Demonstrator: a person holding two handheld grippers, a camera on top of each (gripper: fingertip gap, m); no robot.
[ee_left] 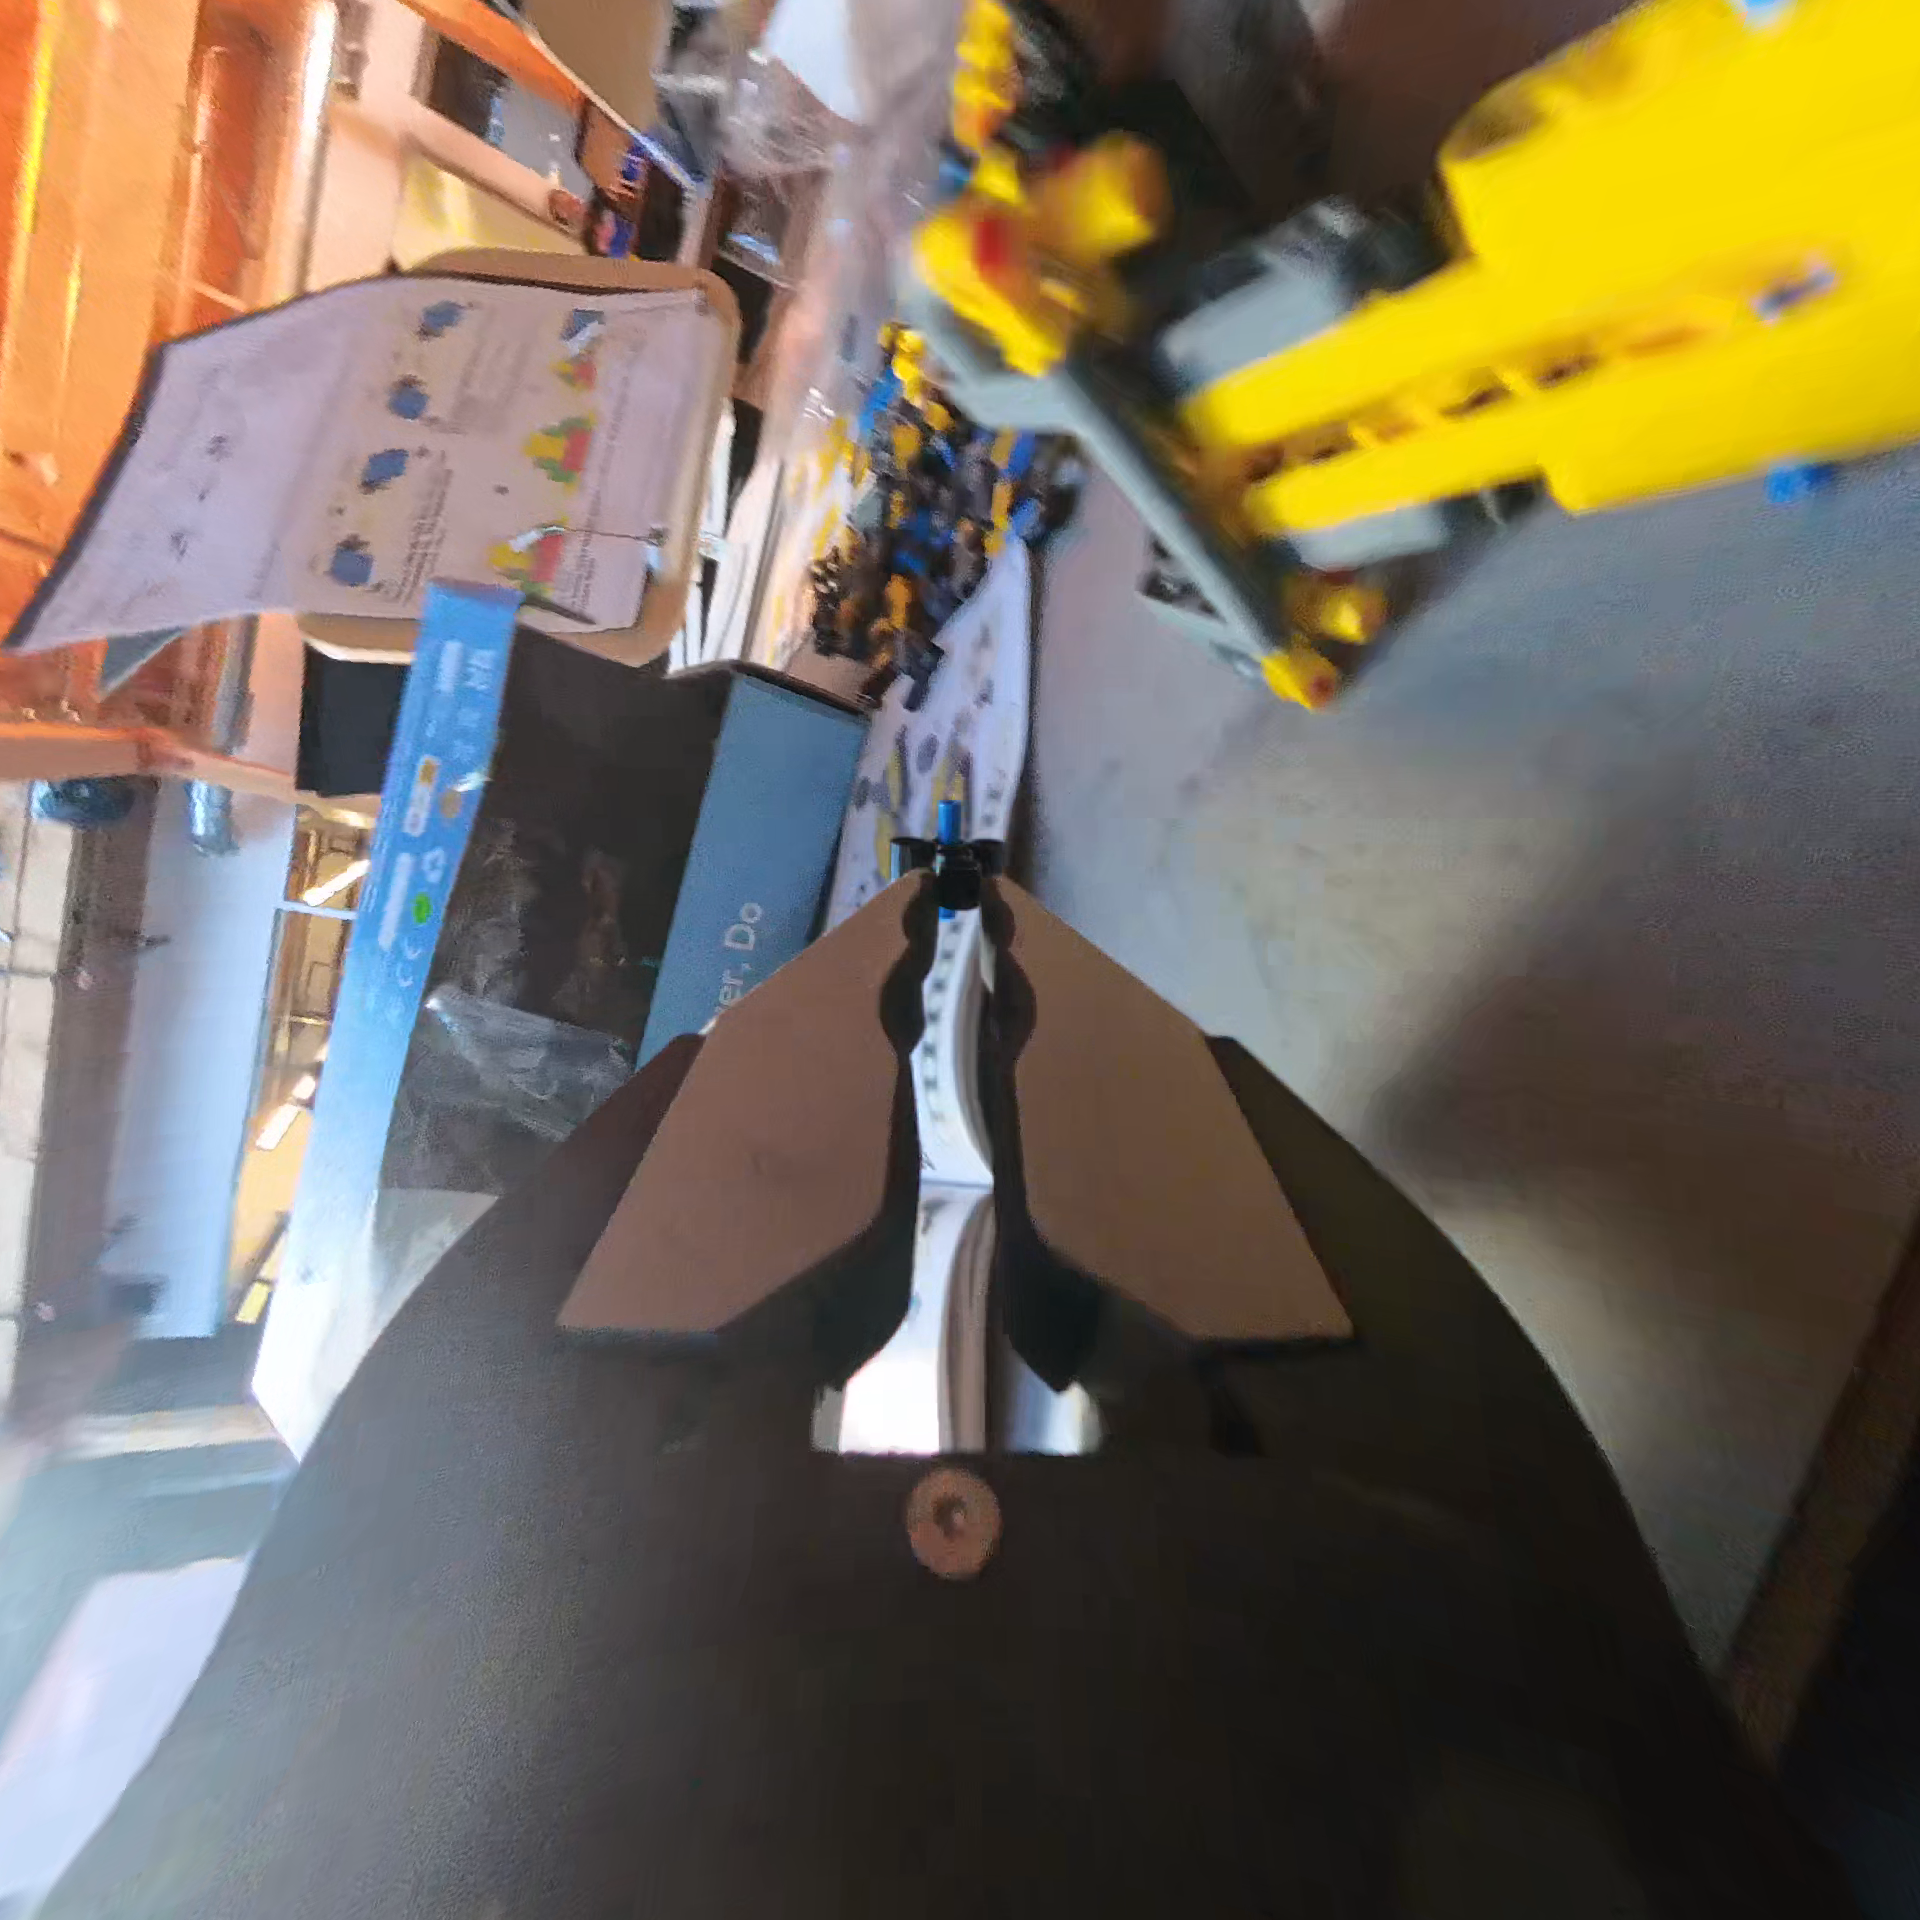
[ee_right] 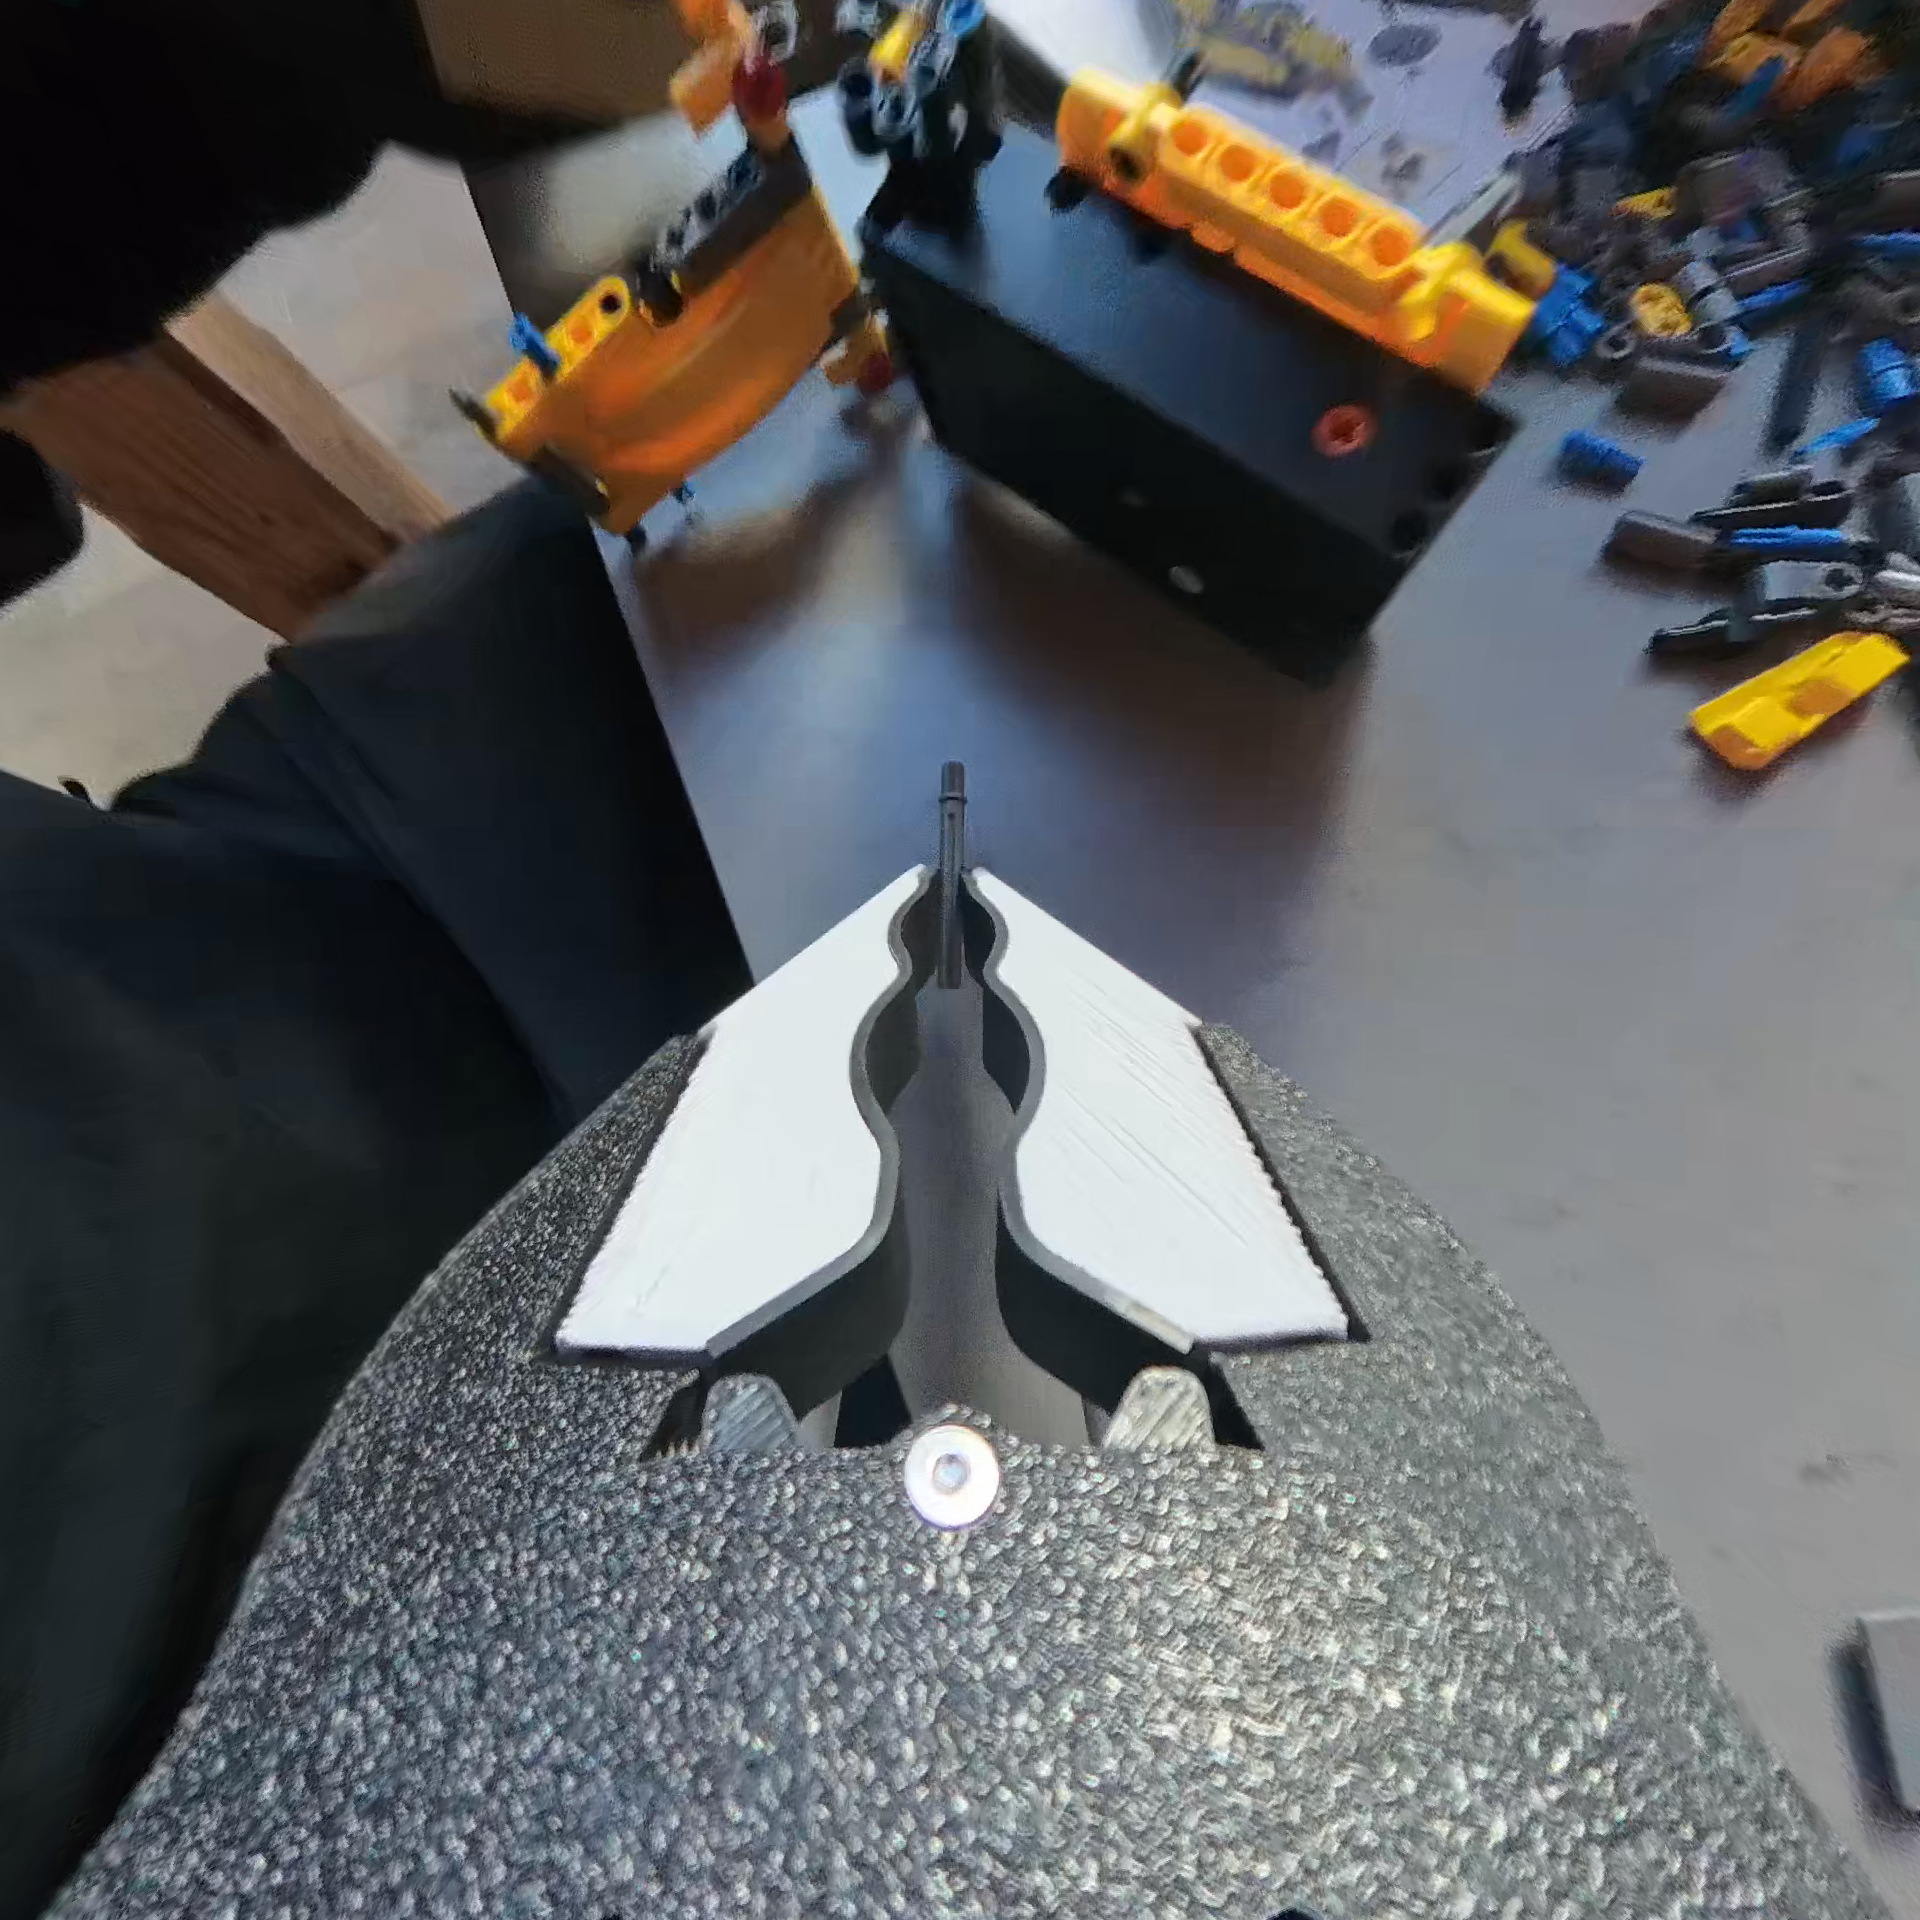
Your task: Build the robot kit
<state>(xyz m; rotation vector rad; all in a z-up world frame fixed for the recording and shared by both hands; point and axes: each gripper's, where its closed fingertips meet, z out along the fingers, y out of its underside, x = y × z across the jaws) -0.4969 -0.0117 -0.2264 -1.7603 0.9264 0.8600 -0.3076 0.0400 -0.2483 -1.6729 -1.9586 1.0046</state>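
Note:
My left gripper [ee_left: 951,881] is shut on a small black connector with a blue pin [ee_left: 948,847] at its fingertips. A blurred yellow and grey toy-brick assembly [ee_left: 1403,343] hangs at the upper right of the left wrist view. My right gripper [ee_right: 948,871] is shut on a thin black axle pin [ee_right: 951,873] that sticks out past the tips, above the dark table [ee_right: 1455,1039]. Ahead in the right wrist view stand a black box [ee_right: 1164,416] with a yellow beam [ee_right: 1288,208] on top, and a yellow and black panel assembly [ee_right: 686,353] to its left.
Loose blue, black and yellow toy parts [ee_right: 1745,312] lie at the table's far right. A yellow piece [ee_right: 1803,696] lies apart. An instruction sheet [ee_left: 384,457] and blue boxes [ee_left: 758,862] show in the left wrist view. A person's dark-clothed legs [ee_right: 312,935] are at the left edge. Across from one pair of fingers to the other is roughly 20 cm. My right gripper's tips are some 15 cm from the yellow piece [ee_right: 1803,696].

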